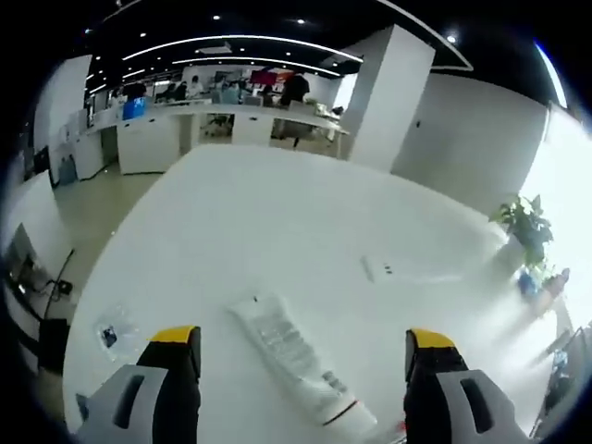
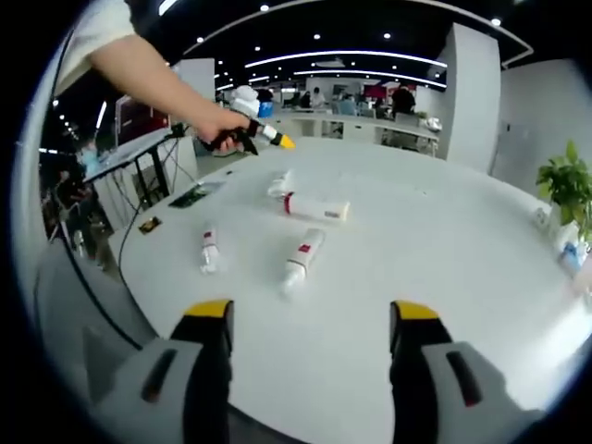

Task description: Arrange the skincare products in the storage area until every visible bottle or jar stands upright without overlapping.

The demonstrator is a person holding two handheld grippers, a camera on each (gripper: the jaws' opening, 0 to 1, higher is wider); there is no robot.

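Both tongs are gaping wide, grasping nothing. The left tongs [image 1: 303, 356] are hovering over a white tube [image 1: 298, 363] lying flat on the white surface [image 1: 277, 231] — between the jaws. The right tongs [image 2: 310, 324] are facing three more tubes [image 2: 303, 256] lying down farther off, near the person's hand [image 2: 220, 128].

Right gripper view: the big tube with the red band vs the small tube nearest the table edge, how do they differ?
The big tube is longer and thicker than the small tube. The big tube lies crosswise farther up the table, beside another white item; the small tube lies alone near the edge, pointing away from the camera. Both are white with red markings, lying flat, neither upright nor held.
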